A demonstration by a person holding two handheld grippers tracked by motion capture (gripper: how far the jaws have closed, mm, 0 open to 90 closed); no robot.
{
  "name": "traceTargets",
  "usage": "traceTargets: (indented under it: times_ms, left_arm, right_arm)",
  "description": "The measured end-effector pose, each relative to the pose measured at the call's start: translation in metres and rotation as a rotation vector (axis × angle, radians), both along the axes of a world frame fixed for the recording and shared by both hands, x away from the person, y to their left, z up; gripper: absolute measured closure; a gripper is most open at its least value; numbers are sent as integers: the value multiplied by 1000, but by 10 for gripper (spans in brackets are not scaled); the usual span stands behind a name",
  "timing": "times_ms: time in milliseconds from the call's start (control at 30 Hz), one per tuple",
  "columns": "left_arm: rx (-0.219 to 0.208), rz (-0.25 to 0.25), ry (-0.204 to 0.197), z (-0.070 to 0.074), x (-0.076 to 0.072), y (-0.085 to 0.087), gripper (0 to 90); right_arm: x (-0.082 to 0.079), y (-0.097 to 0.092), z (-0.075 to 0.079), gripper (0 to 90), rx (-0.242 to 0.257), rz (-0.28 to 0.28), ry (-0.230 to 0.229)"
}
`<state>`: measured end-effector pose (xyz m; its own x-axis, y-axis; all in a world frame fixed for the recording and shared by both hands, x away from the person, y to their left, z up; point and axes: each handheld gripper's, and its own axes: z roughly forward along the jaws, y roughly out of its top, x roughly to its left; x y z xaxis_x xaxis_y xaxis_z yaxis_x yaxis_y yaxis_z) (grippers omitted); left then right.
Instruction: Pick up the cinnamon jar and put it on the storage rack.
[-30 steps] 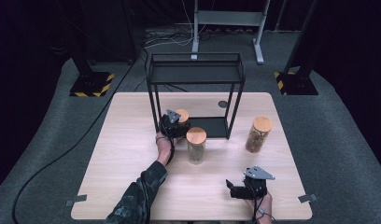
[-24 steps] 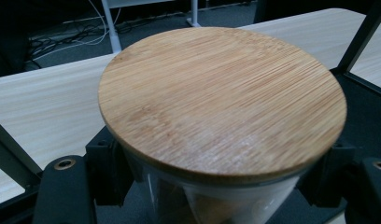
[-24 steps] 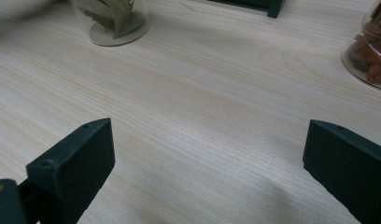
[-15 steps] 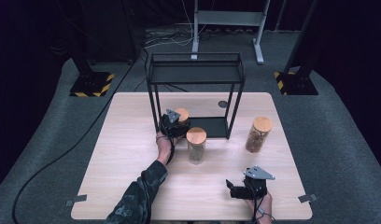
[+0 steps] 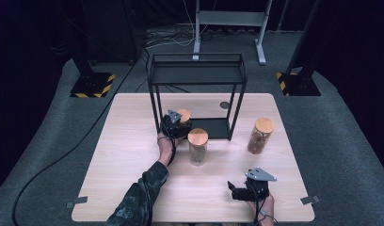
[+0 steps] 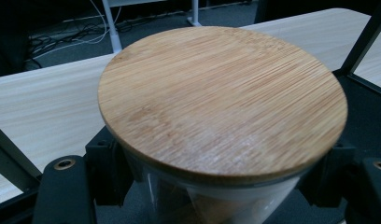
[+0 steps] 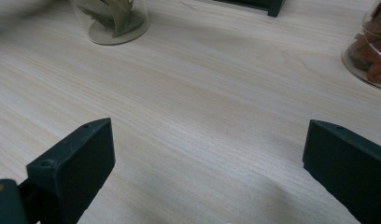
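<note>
Three glass jars with bamboo lids. The first jar [image 5: 183, 116] sits at the front left corner of the black wire rack [image 5: 197, 70], on or at its bottom shelf — the left gripper [image 5: 173, 126] is clamped on its glass just under the lid, which the left gripper view shows from close above; contents hard to tell.

Second jar [image 5: 198, 147] stands on the table at about 4 o'clock from the held one, just beside the left hand [image 5: 165, 143]; it holds greenish leaves. Third jar [image 5: 260, 135], well off at 3 o'clock, right of the rack, holds reddish-brown pieces.

The rack's front left post stands close to the left gripper. A small dark disc [image 5: 224, 105] lies at the table's far side.

Right gripper [image 5: 237, 190] rests low at the near right edge, jaws spread wide over bare wood — nothing between them.

Light wooden table [image 5: 129, 179]; grey carpet, cables, dark surroundings, hazard-striped stand bases.
</note>
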<state>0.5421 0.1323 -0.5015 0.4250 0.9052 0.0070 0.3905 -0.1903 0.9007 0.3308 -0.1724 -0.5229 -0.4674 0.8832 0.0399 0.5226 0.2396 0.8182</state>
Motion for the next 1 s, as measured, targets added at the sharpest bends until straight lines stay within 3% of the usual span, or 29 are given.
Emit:
traceTargets:
  times_ms: [667, 1000]
  left_arm:
    - [10, 18, 21, 2, 1, -2, 245]
    - [8, 19, 51, 7, 4, -2, 120]
  right_arm:
    - [0, 0, 0, 17, 1, 0, 1]
    - [0, 0, 0, 17, 1, 0, 0]
